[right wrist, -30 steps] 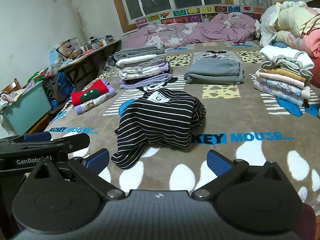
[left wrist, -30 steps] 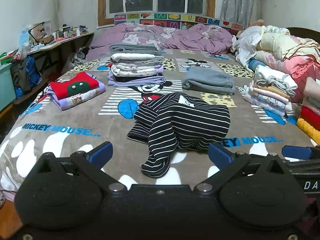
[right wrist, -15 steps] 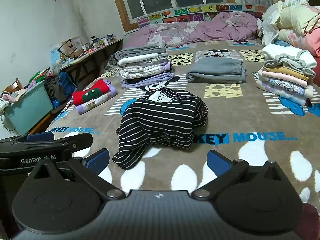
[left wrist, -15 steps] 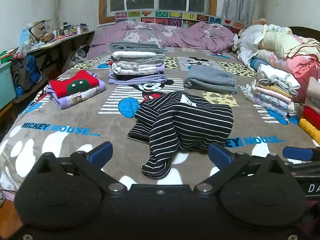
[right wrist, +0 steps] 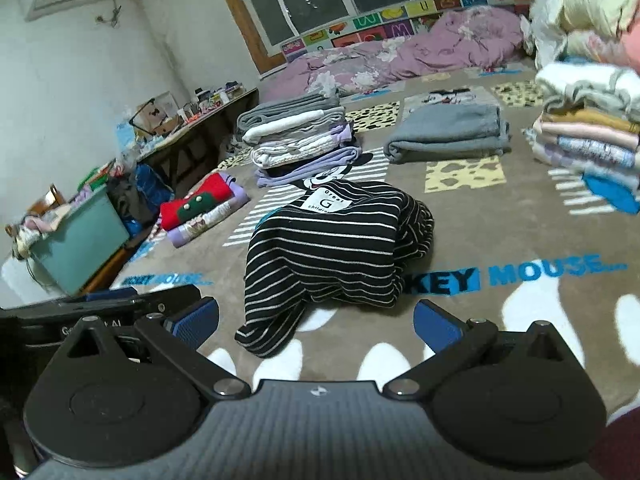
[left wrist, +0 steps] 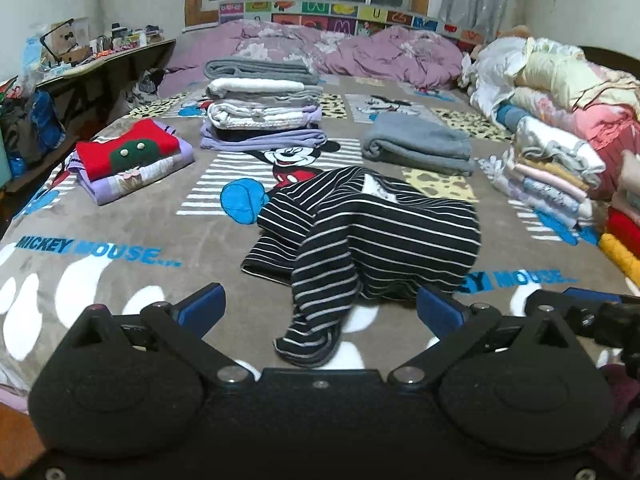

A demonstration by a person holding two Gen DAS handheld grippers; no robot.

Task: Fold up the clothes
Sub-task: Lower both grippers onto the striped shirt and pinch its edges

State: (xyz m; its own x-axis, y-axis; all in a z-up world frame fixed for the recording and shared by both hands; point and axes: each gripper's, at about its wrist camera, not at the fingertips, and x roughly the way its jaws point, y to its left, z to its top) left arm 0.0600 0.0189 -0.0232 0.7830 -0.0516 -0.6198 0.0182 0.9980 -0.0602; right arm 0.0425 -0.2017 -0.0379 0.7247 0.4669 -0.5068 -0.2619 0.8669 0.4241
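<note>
Now striped shirt (left wrist: 360, 236) lies ahead of both open claws, w/o touching.

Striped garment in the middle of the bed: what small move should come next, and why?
Probably bring the left hand-held gripper forward onto the loose sleeve end nearest it. Both hand-held grippers, the right too, are open and empty, and the black-and-white striped garment lies crumpled, unlike the folded stacks behind it.

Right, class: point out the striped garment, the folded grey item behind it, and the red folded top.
striped garment (left wrist: 384, 236), left wrist view, on its bunched middle.
folded grey item (left wrist: 418, 146), left wrist view, on its top face.
red folded top (right wrist: 196, 204), right wrist view, beside its buttons.
</note>
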